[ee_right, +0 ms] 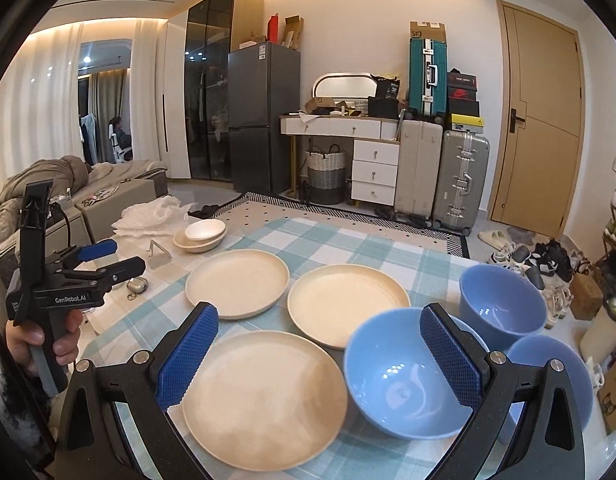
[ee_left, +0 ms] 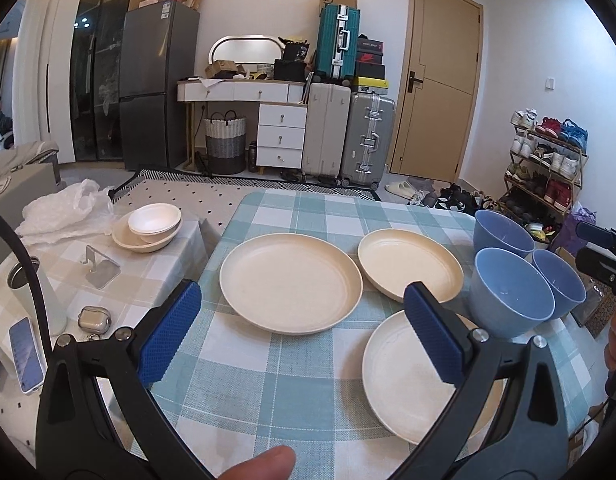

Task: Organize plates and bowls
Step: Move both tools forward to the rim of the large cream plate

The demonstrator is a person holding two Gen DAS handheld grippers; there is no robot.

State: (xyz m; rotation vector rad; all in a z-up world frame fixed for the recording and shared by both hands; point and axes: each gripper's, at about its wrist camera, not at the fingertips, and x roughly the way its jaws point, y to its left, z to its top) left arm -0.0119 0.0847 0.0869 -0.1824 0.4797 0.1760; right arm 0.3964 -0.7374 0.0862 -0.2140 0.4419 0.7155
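Plates (ee_right: 264, 396) | 3 lying apart on the tabletop (ee_left: 236, 392), 3 bowls (ee_right: 403, 372) beside | both fingers are standing released, holding nothing | right gripper (ee_right: 319, 360) is hovering nearer, nearest plate lying just below-left.

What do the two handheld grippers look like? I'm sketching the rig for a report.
Both share one build. The left gripper and right gripper have black frames, silver screws and blue knurled pads on the jaws. The left's black body reads "GenRobot.AI" in white, with a black cable behind it.
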